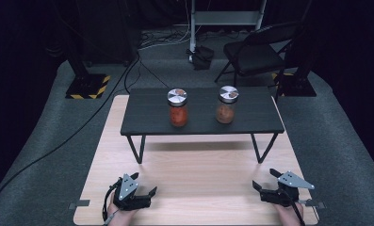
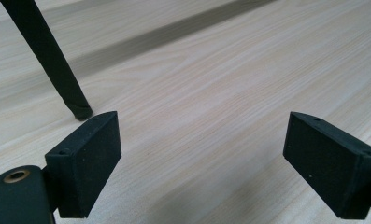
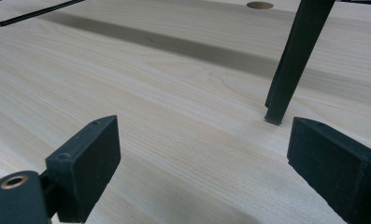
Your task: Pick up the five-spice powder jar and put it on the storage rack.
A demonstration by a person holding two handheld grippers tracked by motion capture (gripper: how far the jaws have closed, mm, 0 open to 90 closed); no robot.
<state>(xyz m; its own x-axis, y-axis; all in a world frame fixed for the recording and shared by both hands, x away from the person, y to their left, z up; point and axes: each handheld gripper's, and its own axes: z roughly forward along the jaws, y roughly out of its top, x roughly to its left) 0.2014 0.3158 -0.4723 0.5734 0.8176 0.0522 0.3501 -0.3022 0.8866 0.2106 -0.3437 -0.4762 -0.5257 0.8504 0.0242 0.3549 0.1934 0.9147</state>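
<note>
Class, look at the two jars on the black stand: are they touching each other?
Apart. The high view shows bare black stand top between the left jar and the right jar, a plain gap.

Left gripper [image 2: 202, 163] sits low over the pale wooden board [image 2: 211, 84], jaws spread wide, nothing between them but bare wood grain. The near pad [image 2: 87, 161] stands at lower left, its partner [image 2: 325, 163] at lower right, both clear of the surface as far as the angle lets me judge. Up at the left, a slim black leg [image 2: 50, 56] slants down and plants its foot on the board, just beyond the left-hand pad. A soft dark shadow band [image 2: 174, 37] crosses the wood behind it
</note>
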